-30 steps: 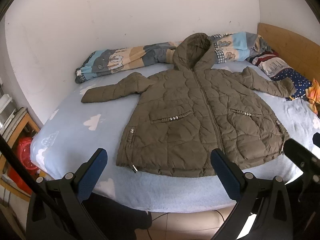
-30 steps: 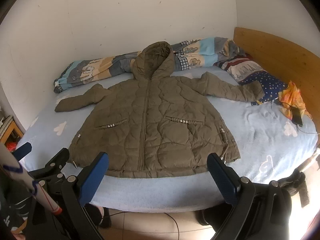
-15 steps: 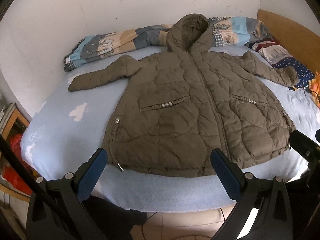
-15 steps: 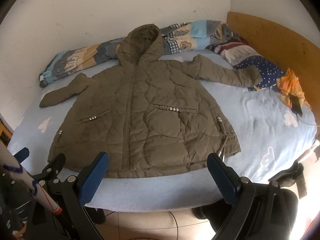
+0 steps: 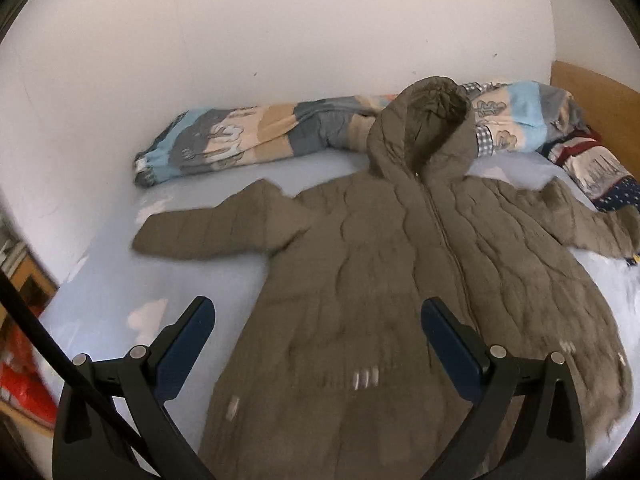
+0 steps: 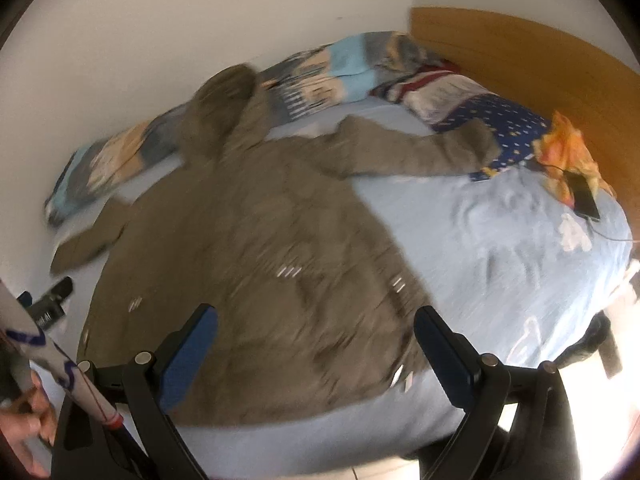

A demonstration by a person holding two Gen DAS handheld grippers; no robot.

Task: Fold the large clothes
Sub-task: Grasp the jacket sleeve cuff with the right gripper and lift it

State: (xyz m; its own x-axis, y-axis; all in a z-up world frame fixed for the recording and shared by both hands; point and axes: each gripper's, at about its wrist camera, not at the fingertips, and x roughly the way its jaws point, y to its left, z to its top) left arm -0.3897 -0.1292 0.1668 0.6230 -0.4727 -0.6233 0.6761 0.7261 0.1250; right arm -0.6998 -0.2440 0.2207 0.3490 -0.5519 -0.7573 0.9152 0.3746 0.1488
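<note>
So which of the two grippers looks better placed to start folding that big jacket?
Probably the left gripper: open, it hangs over the jacket, with the spread left sleeve just ahead. The right gripper, also open, sits back by the hem.

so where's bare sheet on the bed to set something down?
Bare sheet right of the jacket, below its sleeve; another patch under the other sleeve. Crowded along the wall: rolled duvet, pillow, phone.

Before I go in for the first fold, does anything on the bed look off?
The jacket lies flat and zipped, sleeves spread. One oddity: its far sleeve cuff rests on the star-patterned pillow, beside a phone and orange cloth. Both grippers are open.
</note>
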